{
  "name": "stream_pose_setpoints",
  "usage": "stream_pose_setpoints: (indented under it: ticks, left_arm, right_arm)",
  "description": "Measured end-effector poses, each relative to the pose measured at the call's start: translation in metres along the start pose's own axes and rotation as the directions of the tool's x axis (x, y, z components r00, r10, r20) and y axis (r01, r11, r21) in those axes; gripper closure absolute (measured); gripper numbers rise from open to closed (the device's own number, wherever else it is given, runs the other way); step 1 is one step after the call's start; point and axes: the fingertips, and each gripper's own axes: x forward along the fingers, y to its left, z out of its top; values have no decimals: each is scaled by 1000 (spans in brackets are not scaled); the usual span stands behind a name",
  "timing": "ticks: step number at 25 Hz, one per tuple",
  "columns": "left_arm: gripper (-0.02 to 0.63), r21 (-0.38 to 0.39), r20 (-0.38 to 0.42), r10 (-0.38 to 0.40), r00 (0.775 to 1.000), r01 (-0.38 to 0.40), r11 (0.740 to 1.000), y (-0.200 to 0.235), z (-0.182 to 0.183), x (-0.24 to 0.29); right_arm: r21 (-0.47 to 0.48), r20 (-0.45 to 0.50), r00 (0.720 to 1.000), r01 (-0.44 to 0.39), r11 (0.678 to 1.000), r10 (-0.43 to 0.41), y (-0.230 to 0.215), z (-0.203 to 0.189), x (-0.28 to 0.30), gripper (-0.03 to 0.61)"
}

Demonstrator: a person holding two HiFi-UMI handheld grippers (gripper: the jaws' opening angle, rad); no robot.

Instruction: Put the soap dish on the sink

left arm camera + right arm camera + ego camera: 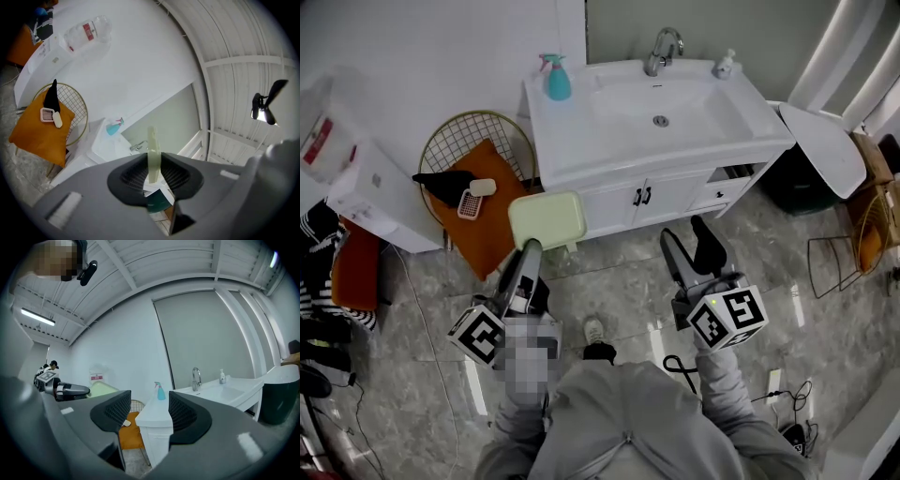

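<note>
The soap dish point(547, 218) is pale green. The sink point(581, 159) is white, and the spray bottle point(557, 82) at its far left is turquoise. Left of it, an orange cushion point(487, 234) fills a gold wire chair point(478, 116). The floor point(619, 281) is grey veined marble. The cubes on the left gripper point(531, 246) and the right gripper point(686, 232) bear black-and-white squares.

this is a bathroom corner, and it seems to sit inside a larger hall. a white vanity cabinet point(647, 192) carries a sink point(628, 108) with a chrome tap point(661, 49); a blue spray bottle point(557, 79) and a small pump bottle point(726, 64) stand on its top. the floor point(619, 281) is glossy marble-look tile. overhead run white ceiling beams point(140, 268) with a strip light point(37, 317), and loose cables point(794, 417) lie on the tiles.
</note>
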Motion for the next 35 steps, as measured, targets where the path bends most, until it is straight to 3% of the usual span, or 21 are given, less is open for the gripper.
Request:
stream_pose_setpoints:
  ticks: [12,15,20,28,35]
  left_arm:
    - [474,-19,-35,-12,999,11,1000,61,51,85]
    - [474,-12,-38,-22,999,22,1000,84,56,99]
    - [474,-94,-48,-19,999,14,995,82,64,133]
    - [474,-79,-17,-13,1000,12,997,139,68,178]
    - [474,-66,-18,66,998,-67,996,160,84,232]
  right_arm:
    - [-3,11,1000,5,1000,-5,-3,7,113,328]
    - [-11,0,1000,7,1000,-7,-7,8,133,327]
    - [-14,-14,1000,3,1000,-4,-19,4,166,327]
    - [-10,-30,999,-45,999,44,-38,4,235,327]
    - [-13,-42,995,-93,996,92,-64,5,291,327]
